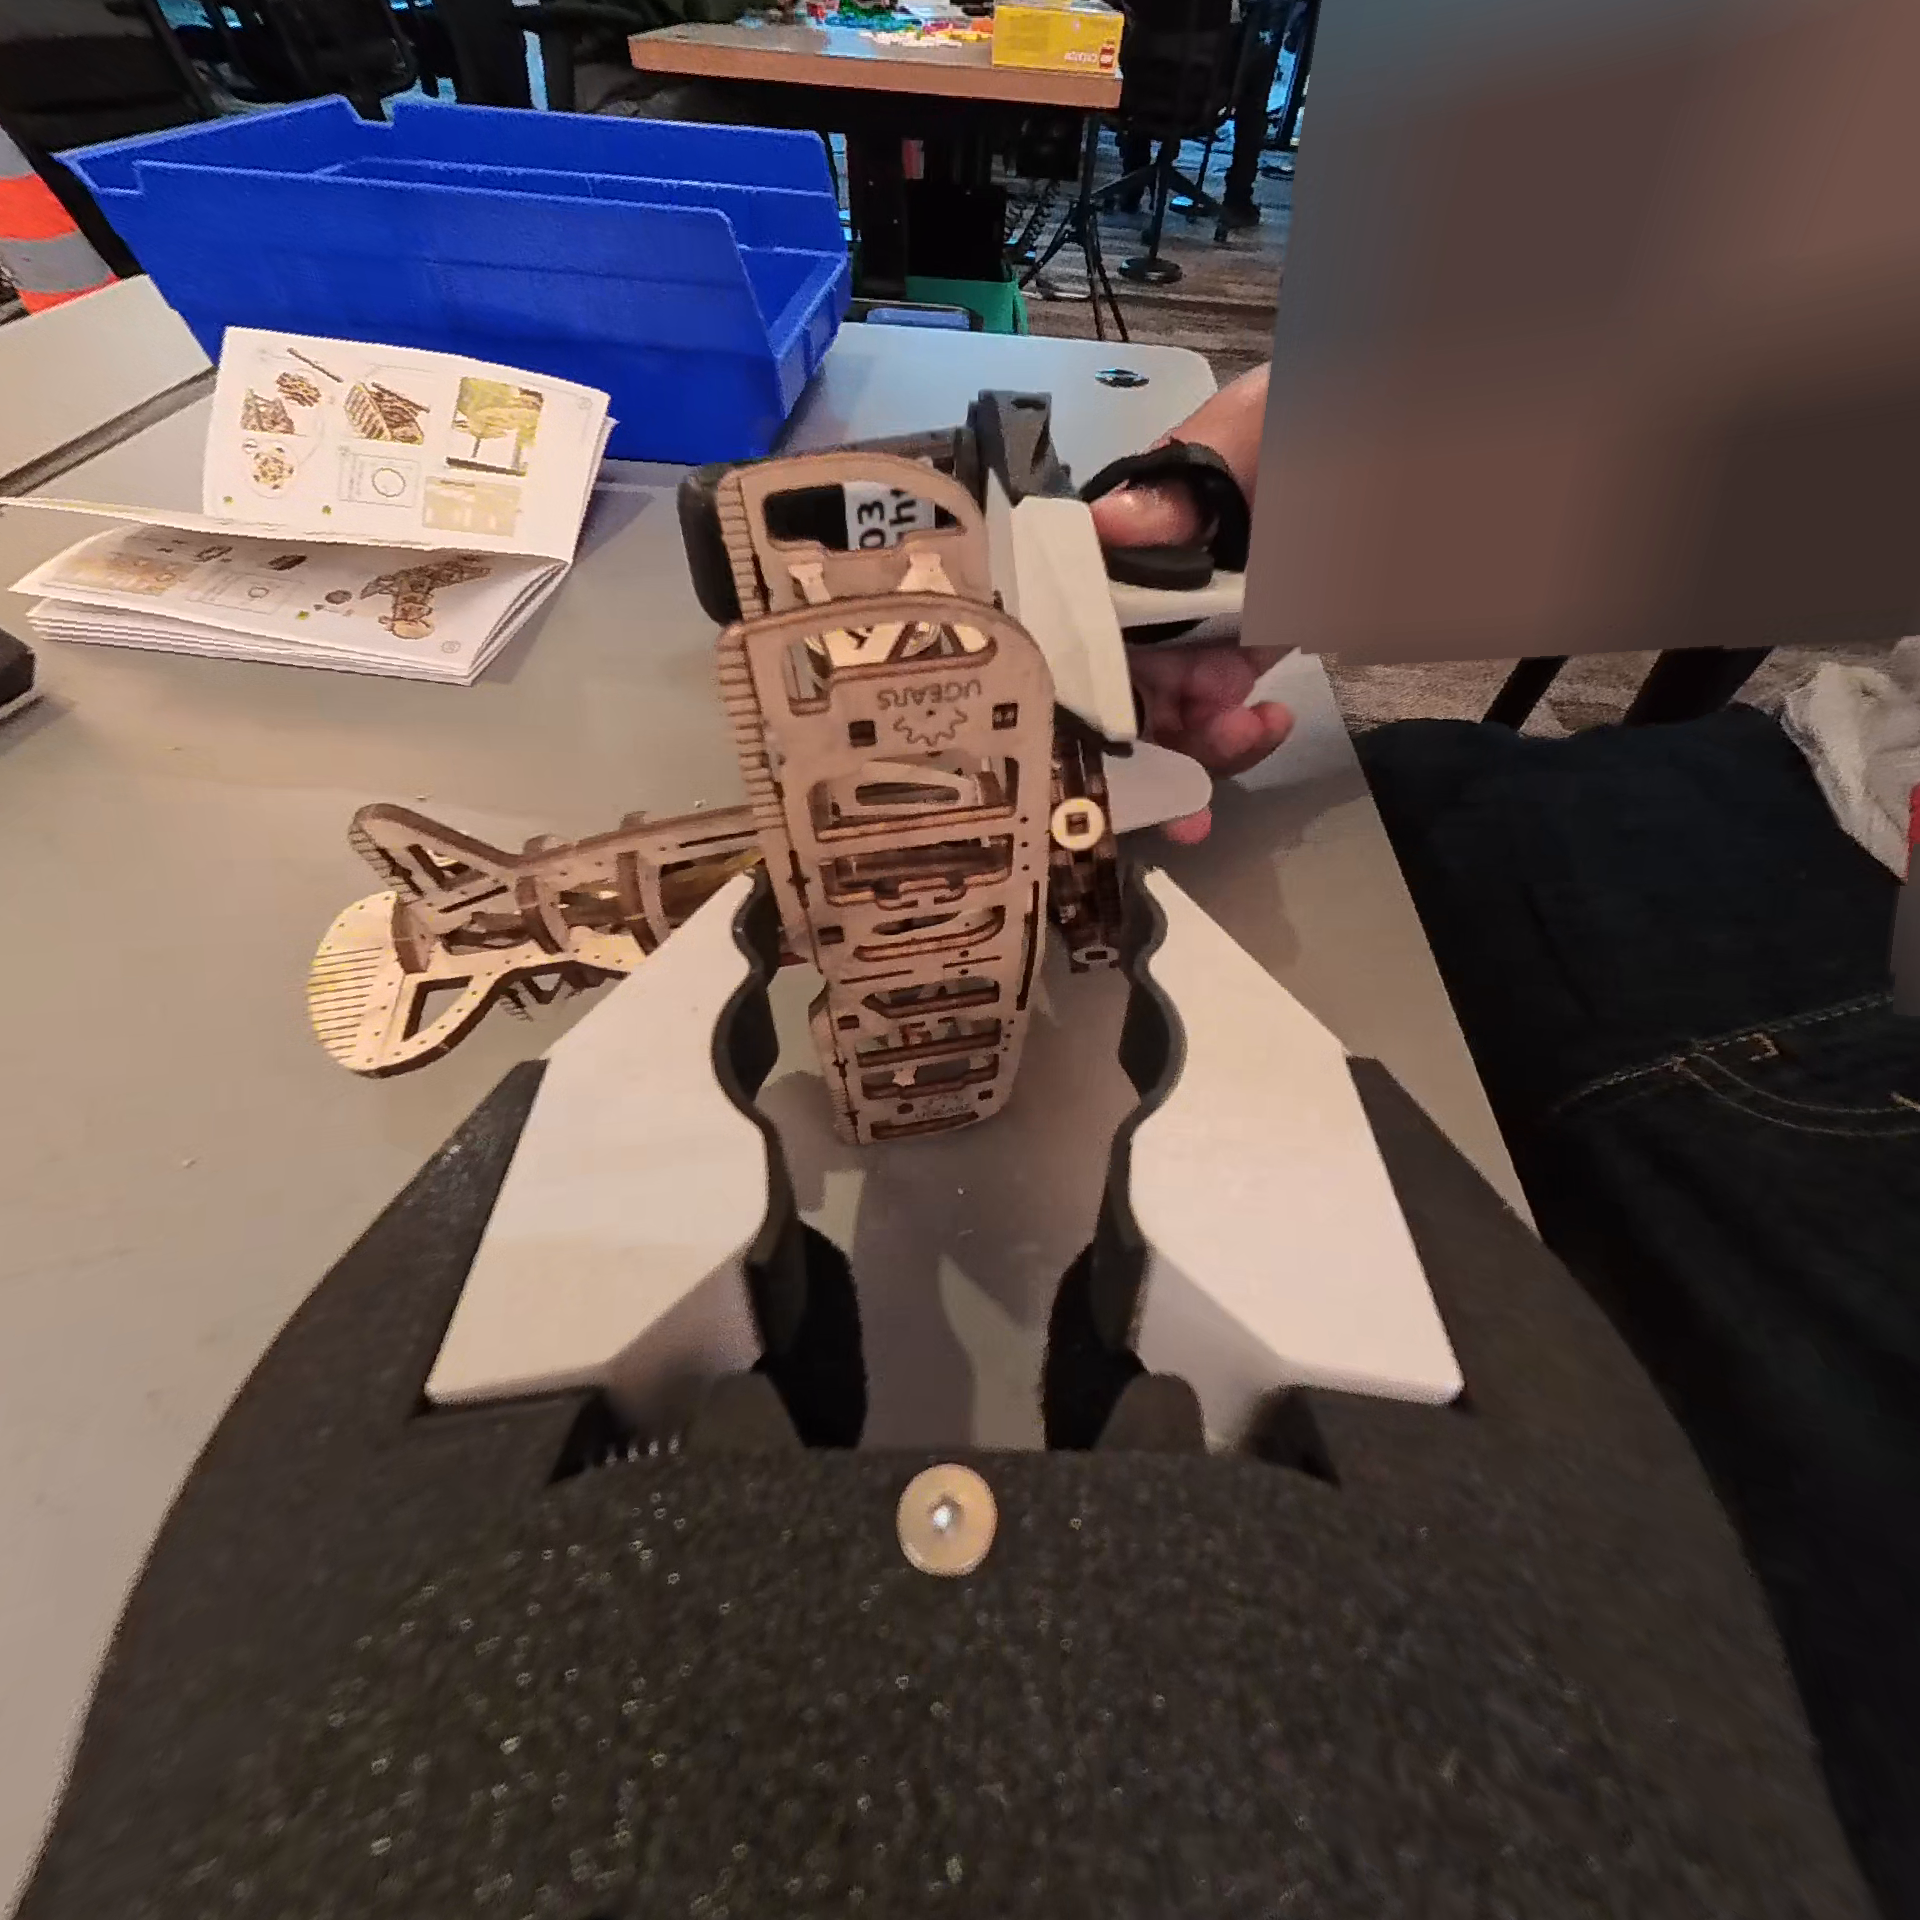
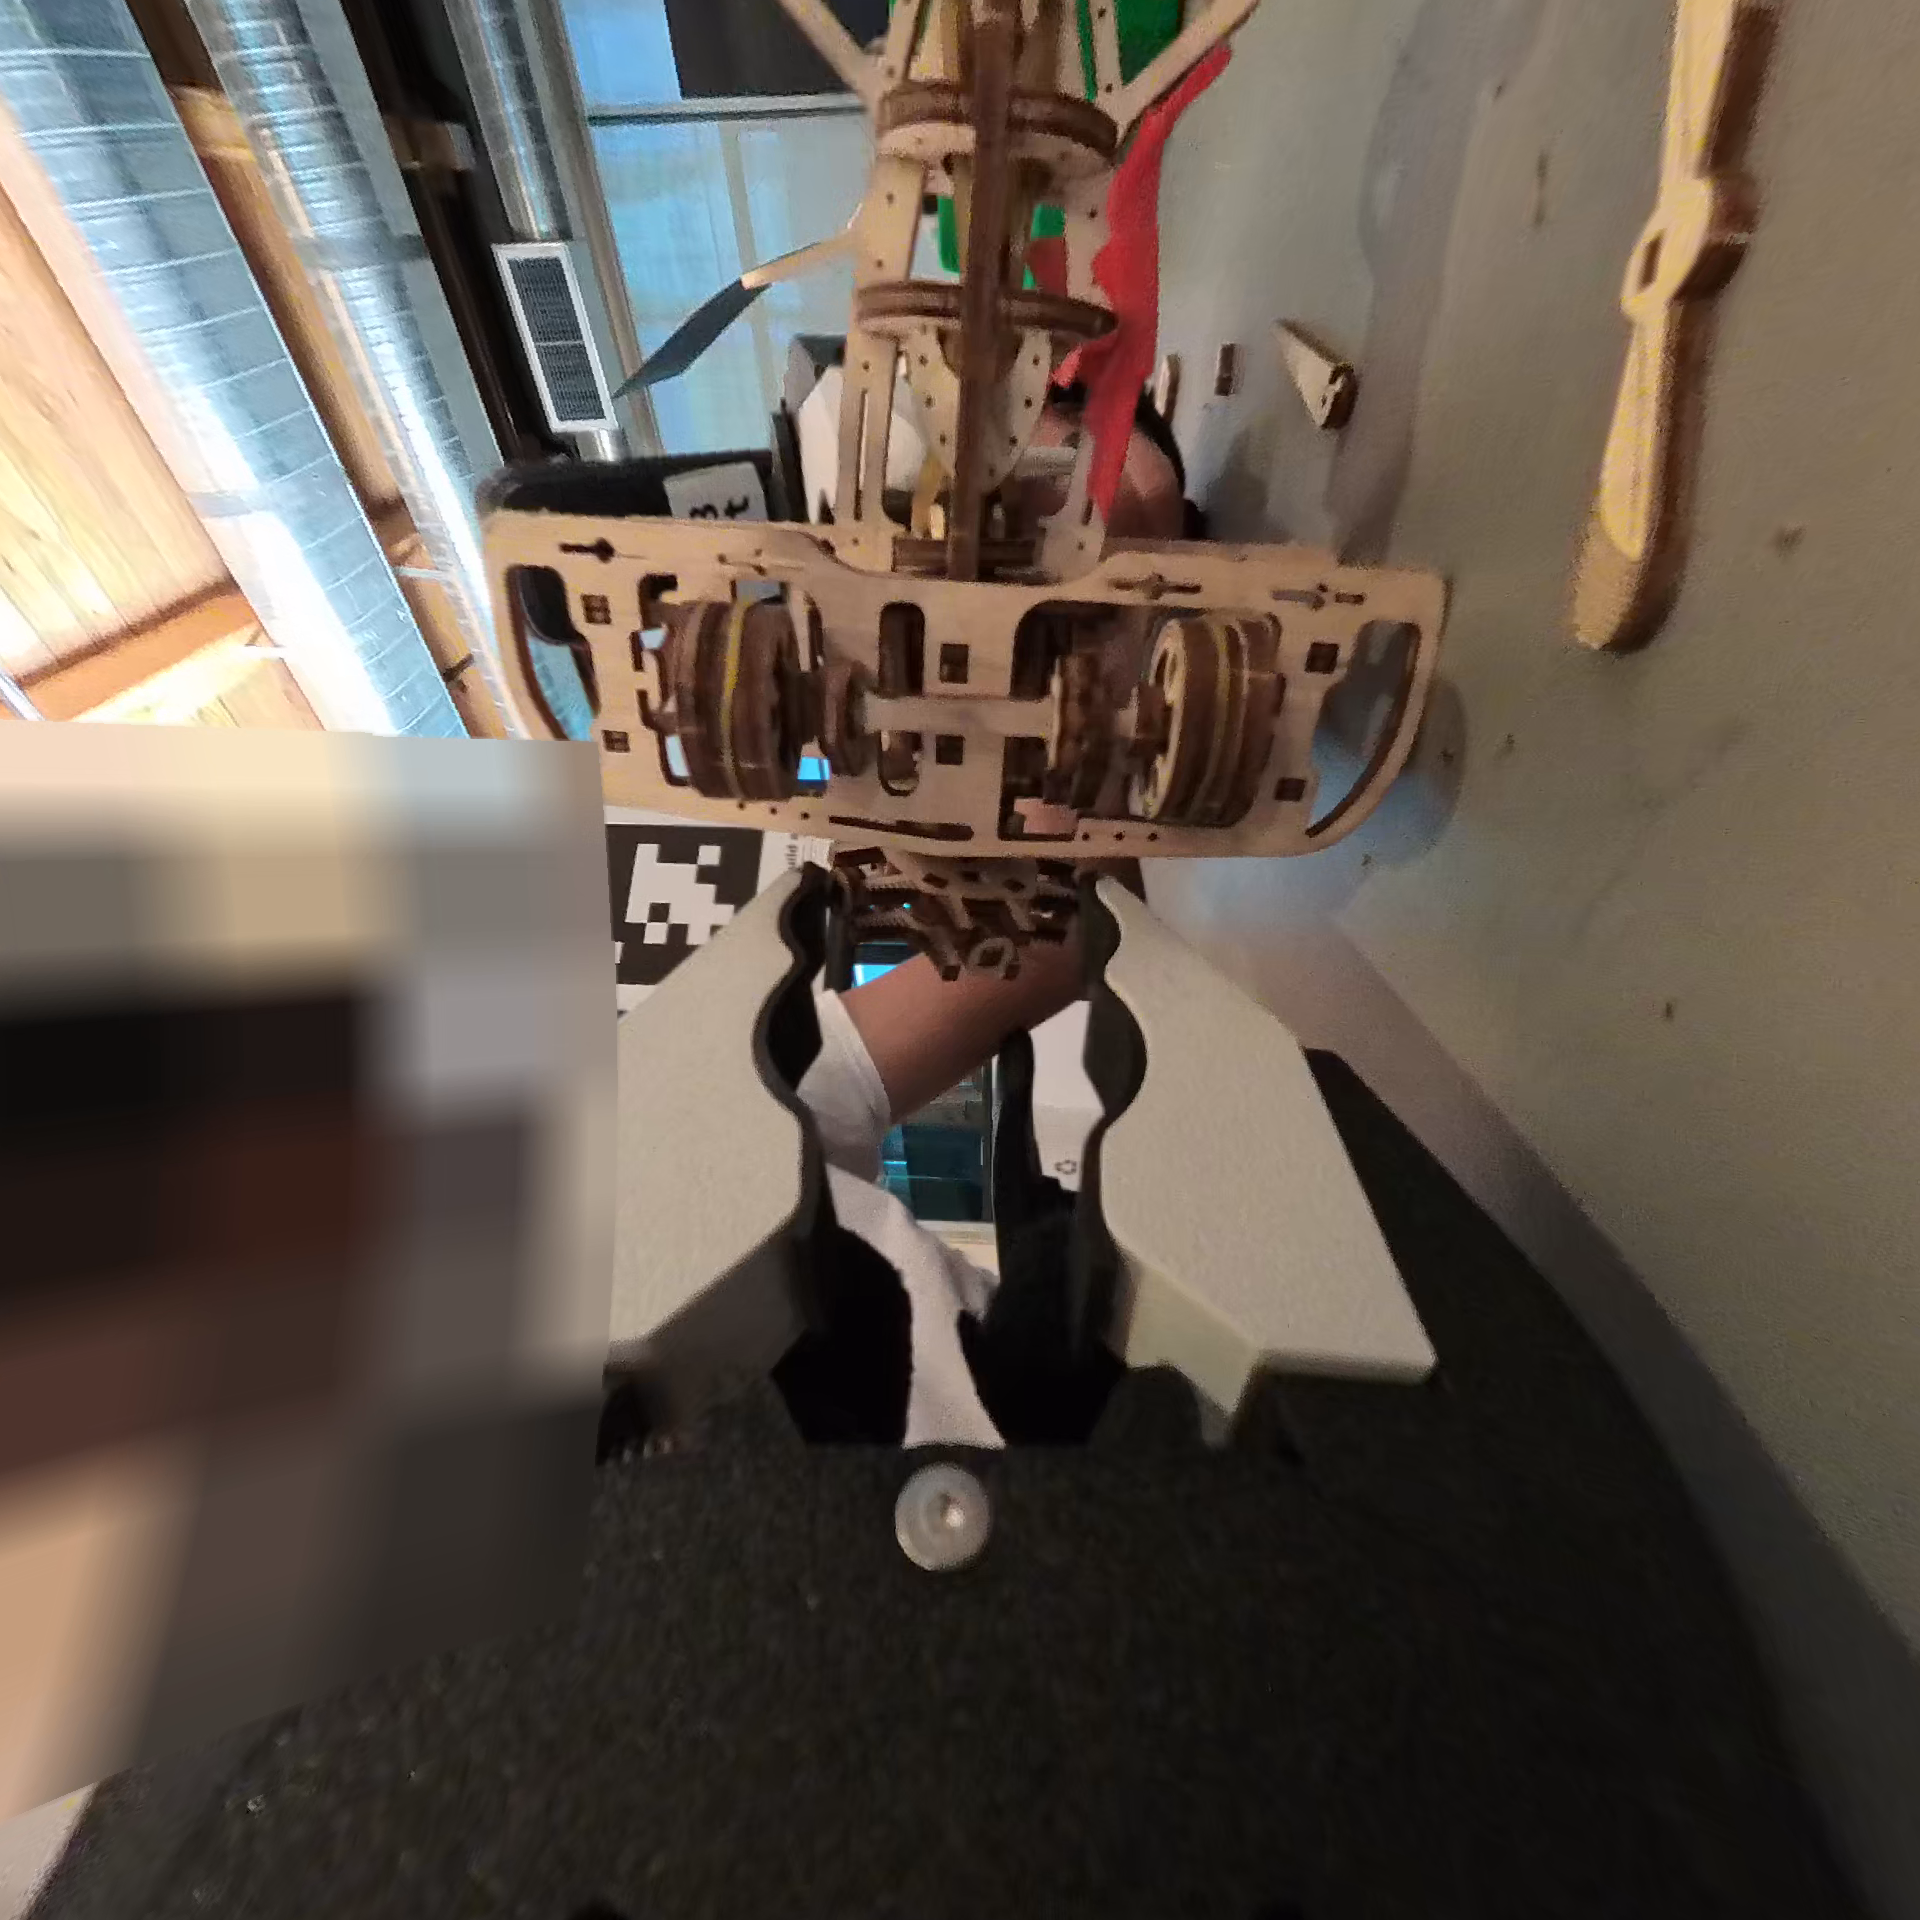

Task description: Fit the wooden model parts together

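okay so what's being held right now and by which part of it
The right gripper holds the laser-cut wooden biplane model by its nose, ahead of the wings. The left gripper holds nothing, its fingers apart.

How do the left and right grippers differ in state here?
The left gripper is open, its jaws standing apart on either side of the wooden model plane's wings; the right gripper is shut on the plane's nose. The left points level over the grey table; the right is rolled sideways. Both have white fingers.
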Demonstrator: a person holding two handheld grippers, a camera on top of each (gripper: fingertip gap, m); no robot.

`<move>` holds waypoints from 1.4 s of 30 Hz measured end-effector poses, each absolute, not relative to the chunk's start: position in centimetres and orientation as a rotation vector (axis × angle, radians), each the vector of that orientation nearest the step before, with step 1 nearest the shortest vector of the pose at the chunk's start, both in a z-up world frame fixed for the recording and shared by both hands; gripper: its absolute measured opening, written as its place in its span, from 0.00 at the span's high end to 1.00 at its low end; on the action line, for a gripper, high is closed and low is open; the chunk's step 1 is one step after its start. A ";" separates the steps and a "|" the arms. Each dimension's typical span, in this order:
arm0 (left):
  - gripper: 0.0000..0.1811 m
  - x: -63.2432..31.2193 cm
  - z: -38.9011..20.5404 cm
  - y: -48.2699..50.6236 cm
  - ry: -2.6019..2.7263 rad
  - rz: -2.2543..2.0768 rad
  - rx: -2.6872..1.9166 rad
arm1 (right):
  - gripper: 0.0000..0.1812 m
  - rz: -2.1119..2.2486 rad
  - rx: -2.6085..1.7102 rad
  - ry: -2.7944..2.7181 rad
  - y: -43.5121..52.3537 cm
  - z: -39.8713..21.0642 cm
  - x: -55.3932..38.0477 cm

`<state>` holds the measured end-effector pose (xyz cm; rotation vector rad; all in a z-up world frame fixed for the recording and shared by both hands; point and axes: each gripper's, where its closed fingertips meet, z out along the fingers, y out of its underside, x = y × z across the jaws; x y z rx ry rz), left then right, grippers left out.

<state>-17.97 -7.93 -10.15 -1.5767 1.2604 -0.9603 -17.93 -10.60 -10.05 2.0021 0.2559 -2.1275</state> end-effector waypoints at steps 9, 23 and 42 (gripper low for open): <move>0.63 -18.1 -10.0 -7.5 1.227 -0.955 -1.590 | 0.75 -2.154 1.930 0.171 -9.9 -10.0 -18.3; 0.67 -18.3 -10.1 -7.2 1.213 -0.904 -1.588 | 0.74 -2.193 2.025 0.290 -9.6 -9.9 -17.9; 0.67 -18.2 -10.2 -7.2 1.219 -0.897 -1.596 | 0.54 -2.298 2.401 2.060 -7.9 -7.9 -15.7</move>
